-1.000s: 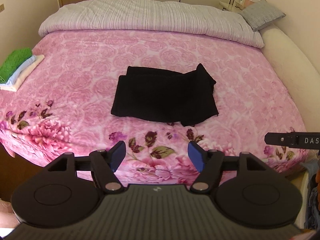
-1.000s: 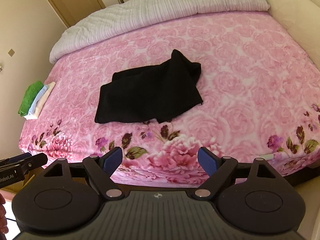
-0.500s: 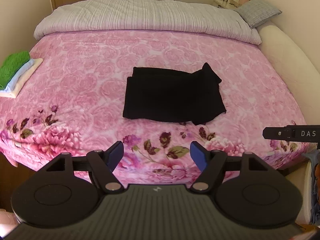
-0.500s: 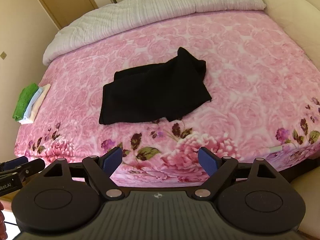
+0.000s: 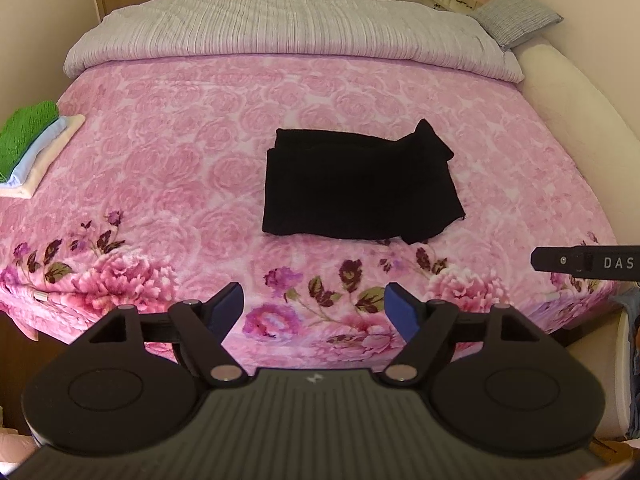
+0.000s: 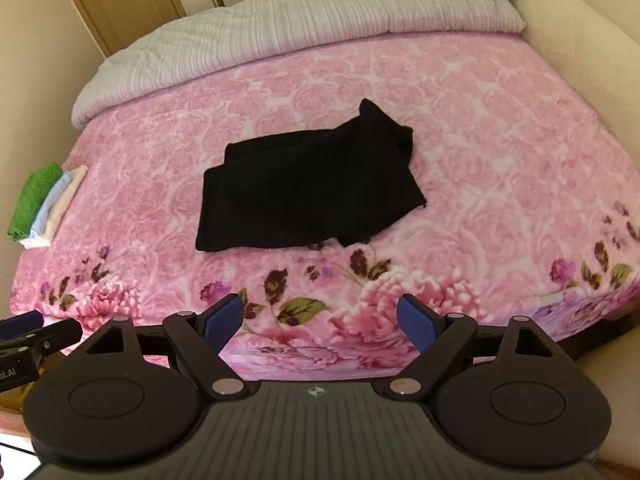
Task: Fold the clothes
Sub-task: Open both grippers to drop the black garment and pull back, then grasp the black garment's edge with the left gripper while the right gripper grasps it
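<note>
A black garment (image 5: 360, 188) (image 6: 308, 188) lies roughly folded in the middle of the bed, on a pink floral blanket (image 5: 172, 184) (image 6: 500, 128). One corner sticks up at its far right. My left gripper (image 5: 315, 306) hangs over the bed's near edge, well short of the garment; its jaws are opening with nothing between them. My right gripper (image 6: 320, 318) hovers likewise over the near edge, open and empty. Each gripper's tip shows at the other view's side edge.
A stack of folded cloths (image 5: 28, 148) (image 6: 44, 200), green on top, sits at the bed's left edge. A grey quilt (image 5: 288, 36) (image 6: 280, 28) and a grey pillow (image 5: 516, 20) lie at the head. A cream padded bed side (image 5: 572, 104) runs along the right.
Both grippers have shifted sideways along the foot of the bed, so the black garment now sits further right in each view. The left jaws stand a little wider.
</note>
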`<action>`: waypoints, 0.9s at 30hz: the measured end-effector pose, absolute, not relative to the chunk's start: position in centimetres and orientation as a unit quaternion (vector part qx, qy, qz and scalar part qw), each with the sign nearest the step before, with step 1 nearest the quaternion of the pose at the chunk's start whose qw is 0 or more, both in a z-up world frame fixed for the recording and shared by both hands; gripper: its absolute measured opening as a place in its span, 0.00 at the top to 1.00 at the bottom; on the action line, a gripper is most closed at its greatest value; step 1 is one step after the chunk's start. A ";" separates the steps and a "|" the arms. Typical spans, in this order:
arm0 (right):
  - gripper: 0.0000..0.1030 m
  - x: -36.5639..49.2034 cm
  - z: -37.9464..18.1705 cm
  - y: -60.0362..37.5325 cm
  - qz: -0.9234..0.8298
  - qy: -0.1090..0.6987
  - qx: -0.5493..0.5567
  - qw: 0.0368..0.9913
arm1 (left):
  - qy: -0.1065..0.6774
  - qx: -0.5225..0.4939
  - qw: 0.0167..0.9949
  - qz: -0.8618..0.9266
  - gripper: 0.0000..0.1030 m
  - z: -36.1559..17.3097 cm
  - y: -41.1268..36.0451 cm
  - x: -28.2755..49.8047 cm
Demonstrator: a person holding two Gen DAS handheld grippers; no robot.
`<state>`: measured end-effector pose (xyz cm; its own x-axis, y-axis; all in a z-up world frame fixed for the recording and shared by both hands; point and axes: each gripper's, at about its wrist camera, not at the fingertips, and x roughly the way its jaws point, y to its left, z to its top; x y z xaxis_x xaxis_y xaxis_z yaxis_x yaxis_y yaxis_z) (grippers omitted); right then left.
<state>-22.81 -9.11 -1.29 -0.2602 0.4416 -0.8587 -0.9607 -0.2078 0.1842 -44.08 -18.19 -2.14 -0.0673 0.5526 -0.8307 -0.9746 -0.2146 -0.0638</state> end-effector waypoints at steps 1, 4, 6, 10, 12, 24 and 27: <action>0.15 -22.9 -1.3 -9.1 0.697 0.376 -0.345 0.504 | 0.274 -0.387 0.563 0.677 0.28 -2.3 -18.0 -44.1; 0.15 -23.2 -1.2 -8.6 0.696 0.367 -0.350 0.508 | 0.279 -0.389 0.563 0.674 0.27 -2.5 -17.2 -43.9; 0.15 -23.3 -1.3 -8.1 0.697 0.362 -0.353 0.509 | 0.280 -0.390 0.563 0.673 0.27 -2.7 -16.3 -43.9; 0.14 -23.3 -1.7 -6.1 0.699 0.360 -0.356 0.506 | 0.284 -0.392 0.561 0.671 0.26 -3.2 -14.1 -43.7; 0.14 -23.3 -2.0 -4.5 0.701 0.360 -0.358 0.501 | 0.285 -0.396 0.557 0.672 0.25 -3.7 -12.5 -43.7; 0.15 -17.8 -10.0 7.9 0.702 0.415 -0.342 0.466 | 0.242 -0.469 0.541 0.655 0.21 -12.8 -1.4 -47.0; 0.16 -16.2 -13.5 10.4 0.692 0.422 -0.356 0.465 | 0.226 -0.493 0.535 0.648 0.21 -16.6 0.3 -48.9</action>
<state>-16.20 10.38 -13.48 -0.3140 0.3429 -0.8854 -0.9441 -0.2116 0.2529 -48.87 0.34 -16.60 0.0588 0.4706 -0.8804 -0.9164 -0.3243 -0.2345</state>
